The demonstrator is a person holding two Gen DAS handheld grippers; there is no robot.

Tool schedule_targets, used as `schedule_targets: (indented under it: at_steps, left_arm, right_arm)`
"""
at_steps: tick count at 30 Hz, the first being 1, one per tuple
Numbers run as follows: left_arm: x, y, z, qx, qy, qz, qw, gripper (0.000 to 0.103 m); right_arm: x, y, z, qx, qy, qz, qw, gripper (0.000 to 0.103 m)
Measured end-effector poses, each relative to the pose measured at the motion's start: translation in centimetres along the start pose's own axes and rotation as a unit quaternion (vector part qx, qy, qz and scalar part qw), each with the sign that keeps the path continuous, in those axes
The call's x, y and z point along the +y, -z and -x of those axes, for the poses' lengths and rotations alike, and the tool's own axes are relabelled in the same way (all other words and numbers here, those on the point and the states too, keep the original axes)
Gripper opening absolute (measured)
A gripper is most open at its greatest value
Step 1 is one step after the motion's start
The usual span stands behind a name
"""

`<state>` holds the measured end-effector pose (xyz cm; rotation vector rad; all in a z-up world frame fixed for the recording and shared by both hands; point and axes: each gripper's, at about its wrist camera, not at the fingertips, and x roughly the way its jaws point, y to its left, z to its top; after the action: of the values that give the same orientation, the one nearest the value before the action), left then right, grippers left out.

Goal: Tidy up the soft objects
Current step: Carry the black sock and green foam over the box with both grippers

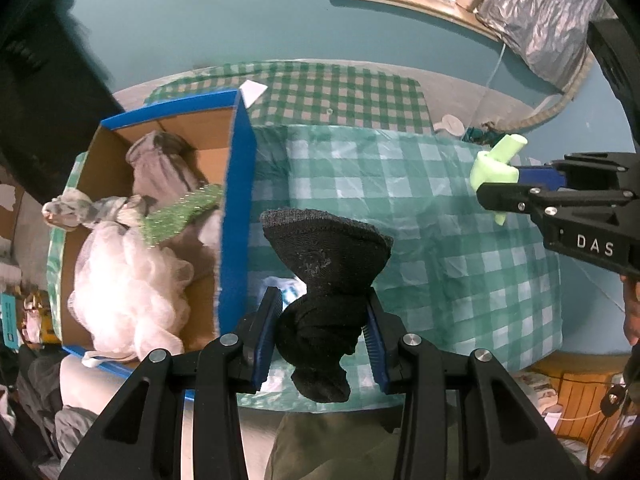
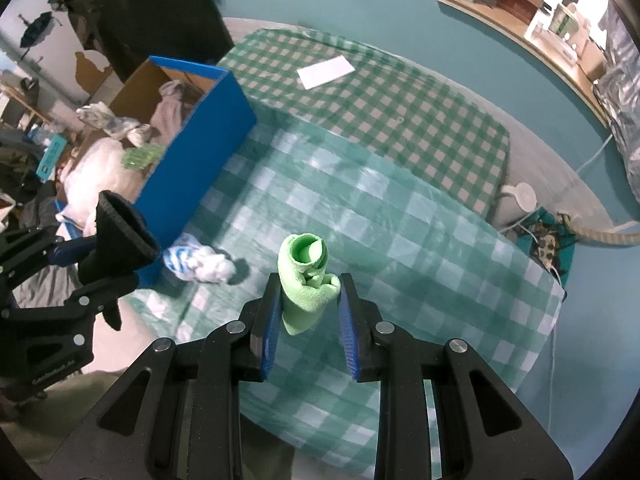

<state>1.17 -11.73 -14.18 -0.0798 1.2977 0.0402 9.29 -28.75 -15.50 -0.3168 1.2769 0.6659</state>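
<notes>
My left gripper (image 1: pixel 322 320) is shut on a rolled black sock (image 1: pixel 324 256), held above the green checked table cover (image 1: pixel 420 208); the same sock (image 2: pixel 120 236) shows at the left of the right wrist view. My right gripper (image 2: pixel 308 300) is shut on a rolled light-green cloth (image 2: pixel 306 276), also seen at the right of the left wrist view as the green cloth (image 1: pixel 496 164). A blue cardboard box (image 1: pixel 236 200) to the left holds a white mesh puff (image 1: pixel 128 280), grey cloths and a green glittery piece. A blue-and-white striped sock (image 2: pixel 200 264) lies on the cover beside the box (image 2: pixel 192 168).
A white paper slip (image 2: pixel 326 72) lies on the far checked cloth. A white round device (image 2: pixel 524 196) with a cable sits on the table's right edge. Cluttered clothes and bags crowd the floor at left. A wooden shelf (image 2: pixel 520 36) runs along the teal wall.
</notes>
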Motion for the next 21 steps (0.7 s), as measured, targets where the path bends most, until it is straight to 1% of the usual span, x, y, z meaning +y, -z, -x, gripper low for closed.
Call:
schedule_targets:
  at_steps: [10,21]
  left_arm:
    - [4.3,0.2,1.2,-0.005,-0.009,0.033,0.9994,0.04]
    - [9.2,-0.1,1.5,-0.009,-0.019,0.071,0.9973,0.04]
  right_arm:
    - [4.4,-1.9,0.4,-0.009,-0.016,0.024,1.0,0.026]
    - [8.9,-4.6,-0.3,-0.013,-0.033,0.052,0.998,0.026]
